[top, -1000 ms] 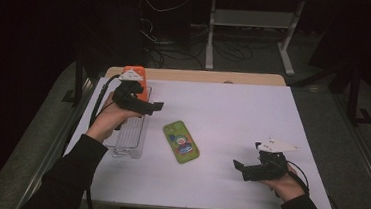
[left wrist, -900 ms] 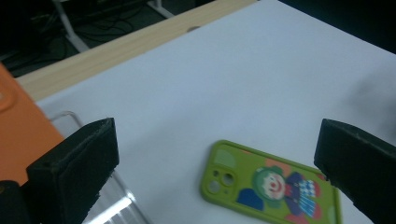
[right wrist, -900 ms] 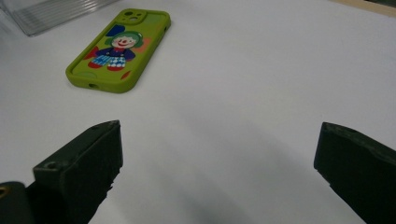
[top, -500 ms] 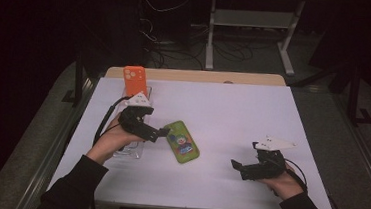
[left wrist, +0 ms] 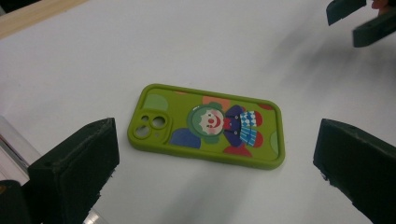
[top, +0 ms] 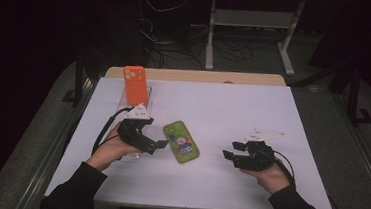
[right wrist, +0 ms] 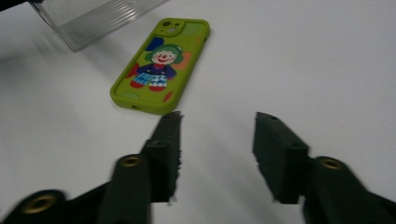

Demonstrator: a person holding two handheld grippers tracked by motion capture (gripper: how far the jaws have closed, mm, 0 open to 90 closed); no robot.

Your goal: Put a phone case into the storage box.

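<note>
A green phone (top: 181,142) with a clown picture lies flat on the white table, camera end towards the far side. My left gripper (top: 153,134) hovers just left of it, open; in the left gripper view its black fingers (left wrist: 79,168) stand wide on either side of the green phone (left wrist: 208,126) without touching it. My right gripper (top: 231,151) is low over the table to the phone's right and points at it. Its jaws have just been closing and stand partly apart with nothing between them (right wrist: 217,135). The green phone (right wrist: 159,65) lies ahead of them.
An orange phone (top: 135,84) stands upright at the far end of a clear ribbed rack (top: 143,100), left of the green phone. The rack's near end lies under my left hand. A wooden strip (top: 201,76) edges the table's far side.
My left gripper has come down from beside the orange phone to the green phone's left side. The right gripper's jaws have narrowed and it has shifted slightly left.
</note>
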